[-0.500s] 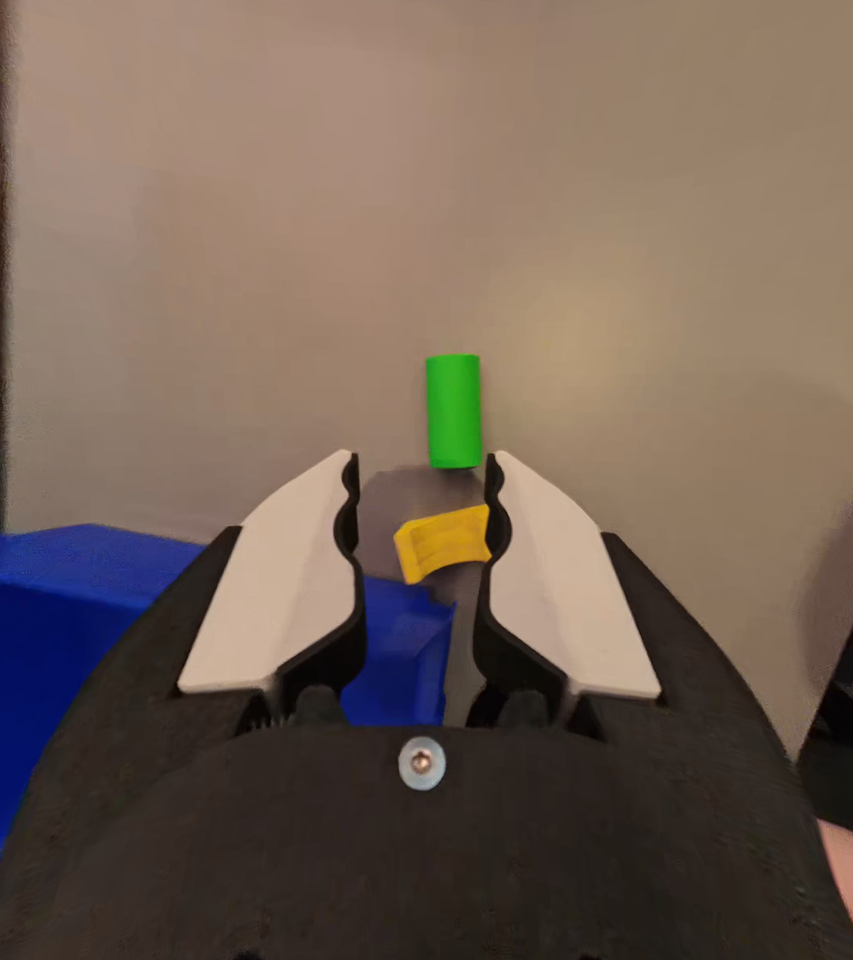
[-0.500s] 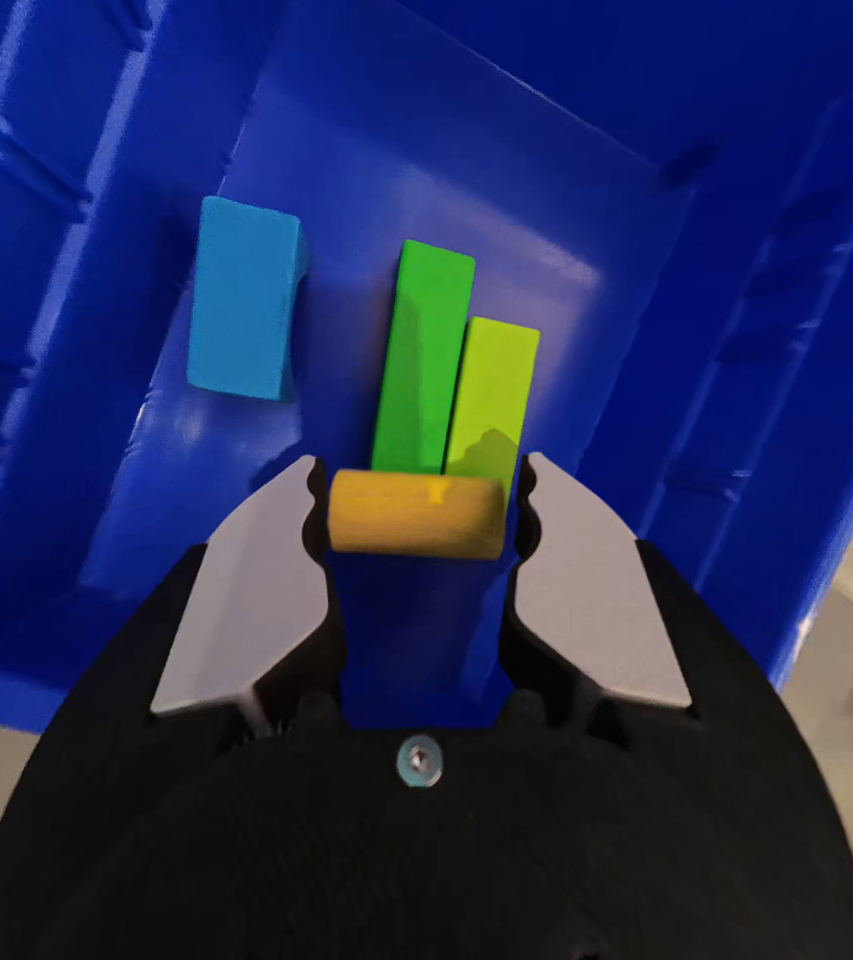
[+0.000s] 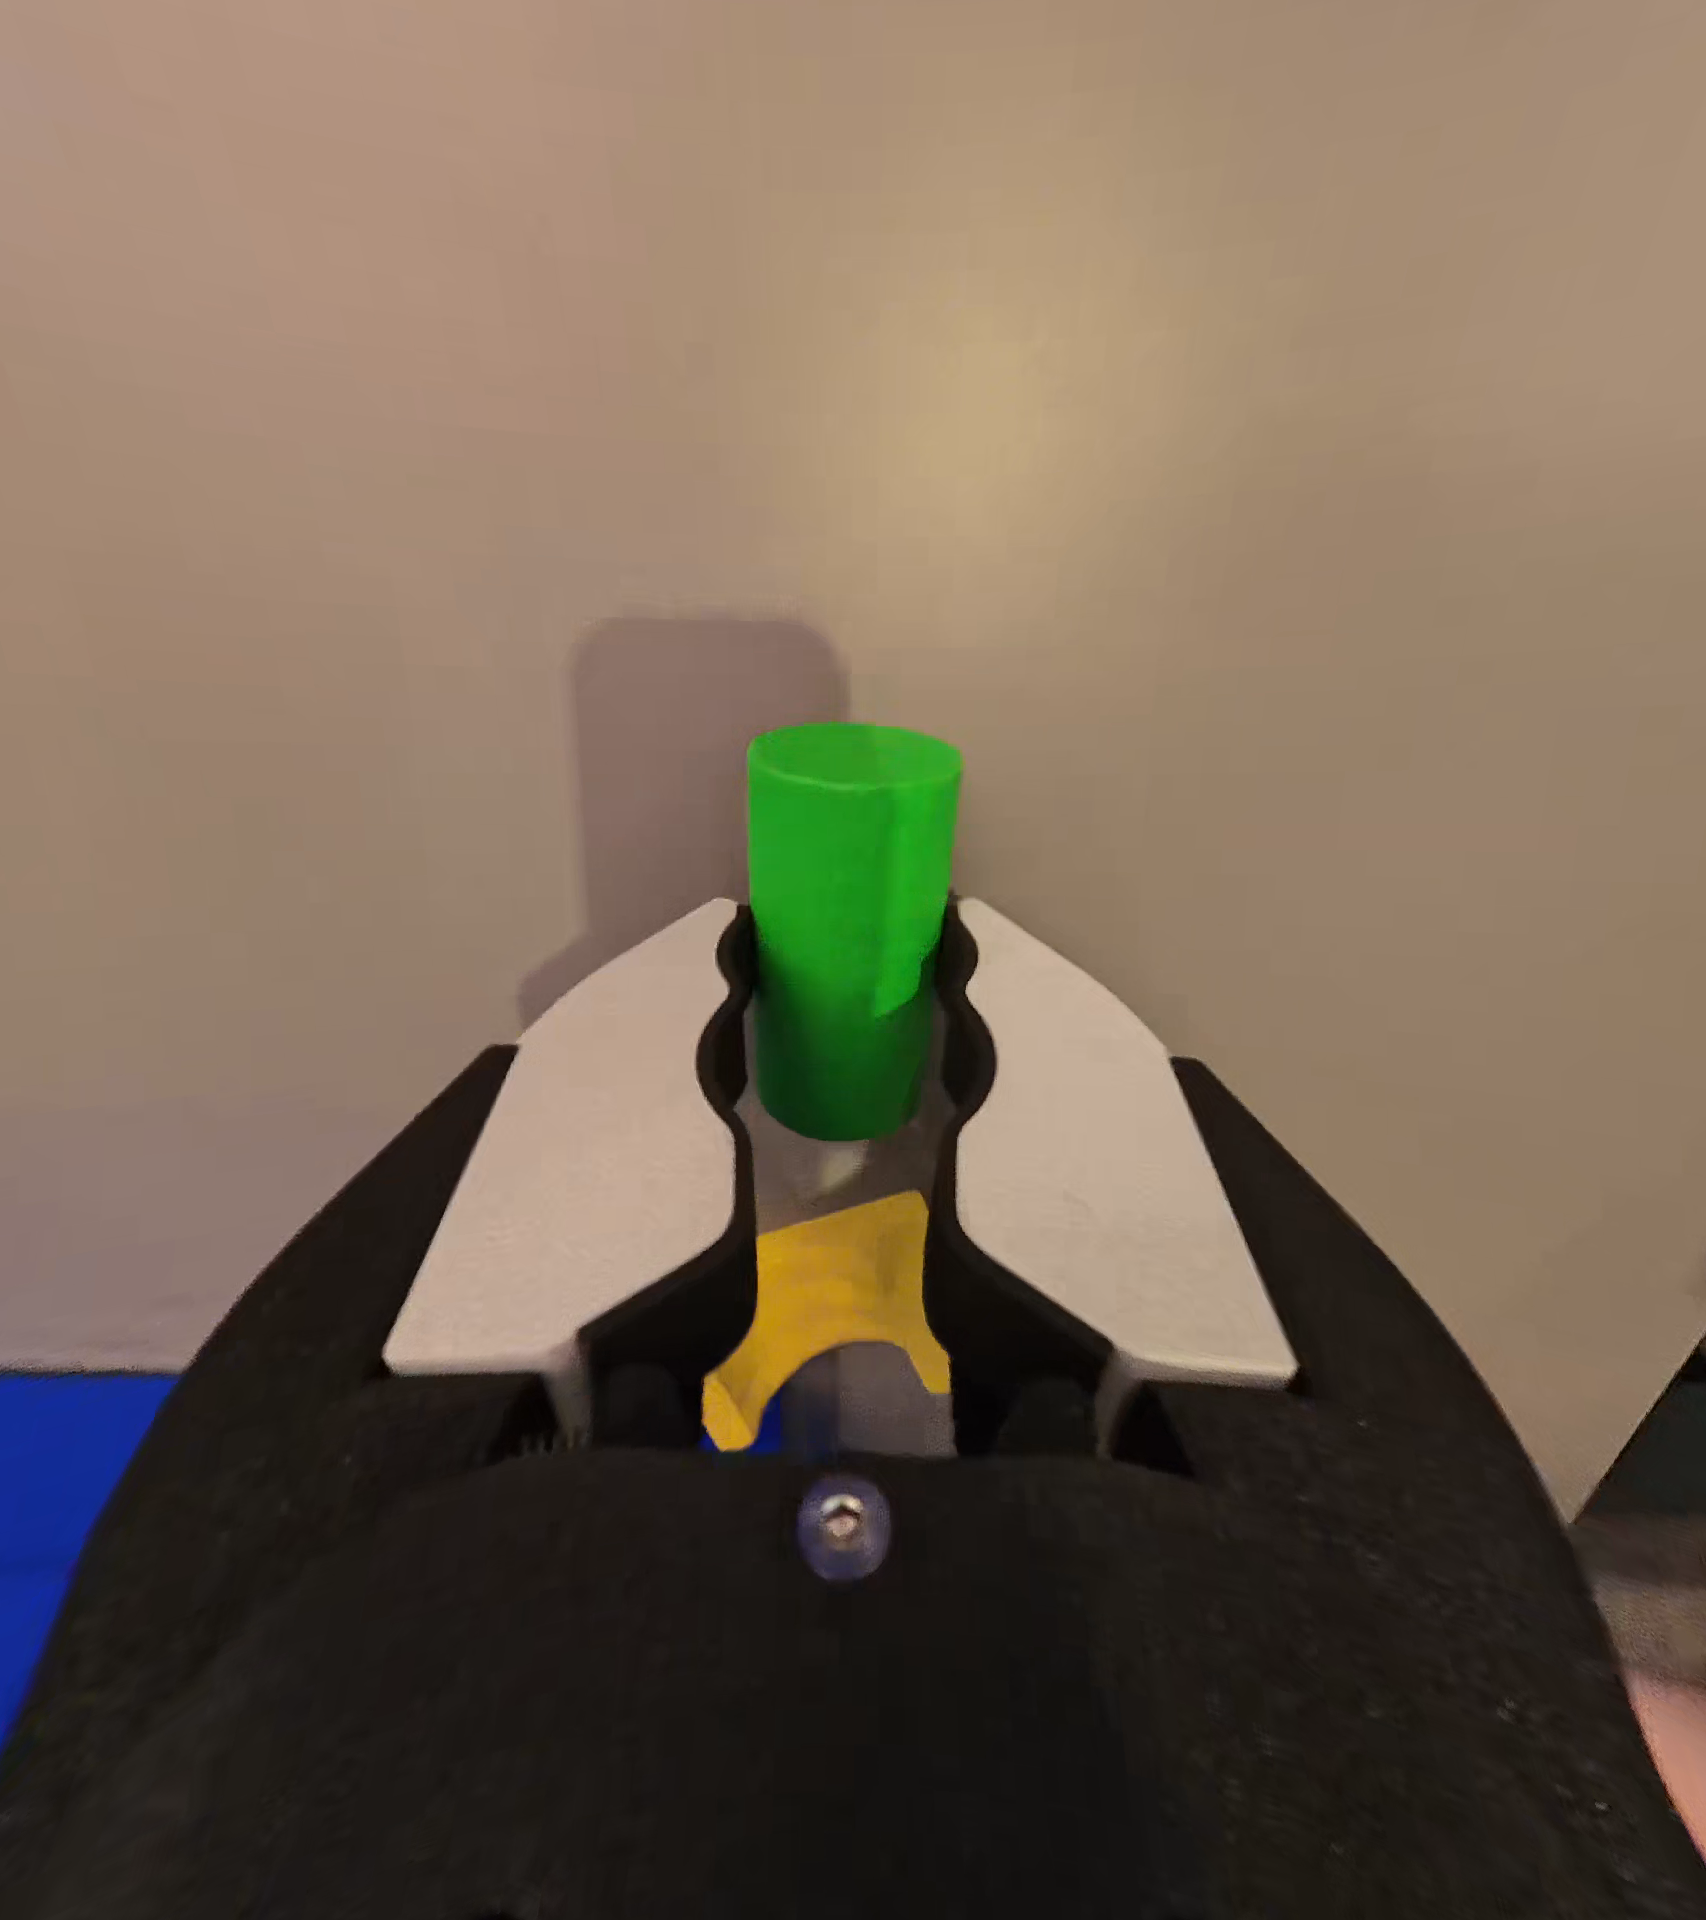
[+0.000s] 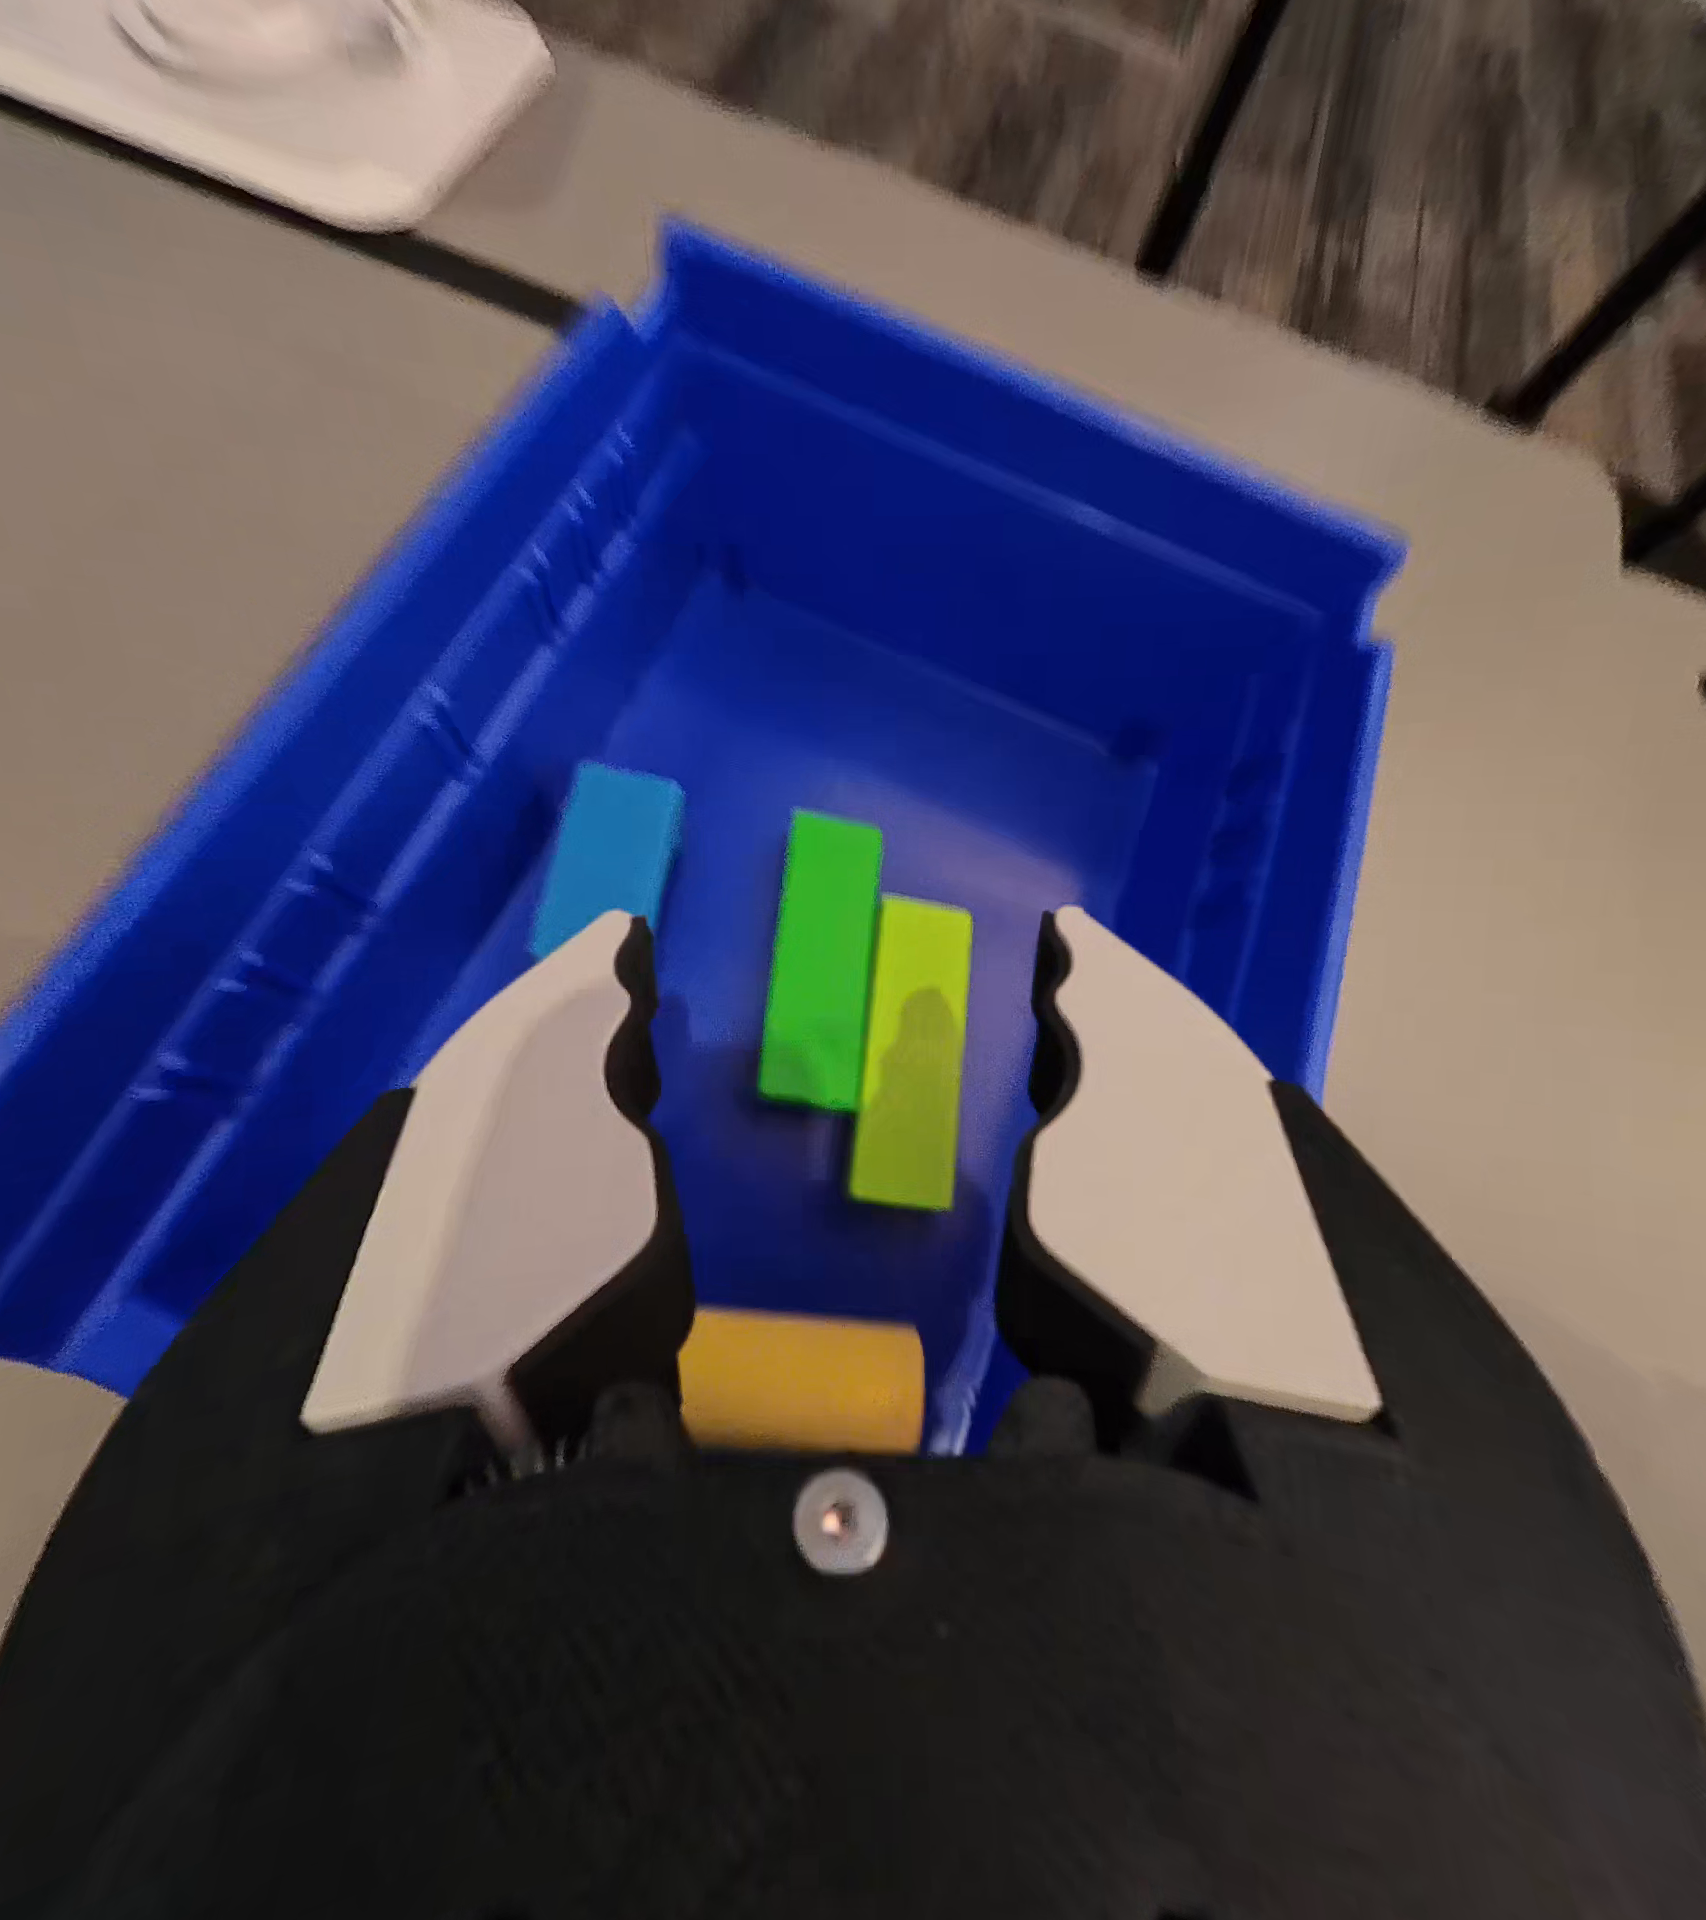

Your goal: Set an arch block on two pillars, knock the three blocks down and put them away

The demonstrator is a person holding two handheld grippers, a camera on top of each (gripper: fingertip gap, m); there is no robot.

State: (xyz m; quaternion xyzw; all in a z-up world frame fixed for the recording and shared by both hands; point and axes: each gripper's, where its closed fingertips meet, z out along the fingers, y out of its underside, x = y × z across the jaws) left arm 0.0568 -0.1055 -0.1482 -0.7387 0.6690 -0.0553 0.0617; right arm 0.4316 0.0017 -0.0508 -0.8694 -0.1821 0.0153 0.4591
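Beige-grey desk [image 4: 153, 436] under everything, with a strip of dark wood-look floor past its far edge in the right wrist view. The blue bin [image 4: 932, 416] sat on the desk toward that far edge, a white tray-looking thing [image 4: 288, 125] off by the far left corner, too blurry to say more.

Left gripper [image 3: 847, 925] had its jaws narrow around a bright green cylinder [image 3: 849, 914], fingertips right up against both its sides. Whether they were actually squeezing it yet, I couldn't tell. The cylinder stood upright on the desk, smooth, flat on top, throwing a shadow behind it to the left. Closer in, between the fingers, lay the yellow arch block [image 3: 828, 1309] on the desk, its curved cutout facing the camera. A corner of the bin showed at the lower left of that view.

Right gripper [image 4: 844, 935] hung over the bin with jaws spread wide and nothing in them. Down on the bin floor at the near end was an orange-yellow cylinder [image 4: 802, 1382] lying on its side. Further in, a green bar [image 4: 818, 956] and a lime bar [image 4: 911, 1049] lay side by side, touching, and a light blue block [image 4: 610, 852] sat apart on the left side.
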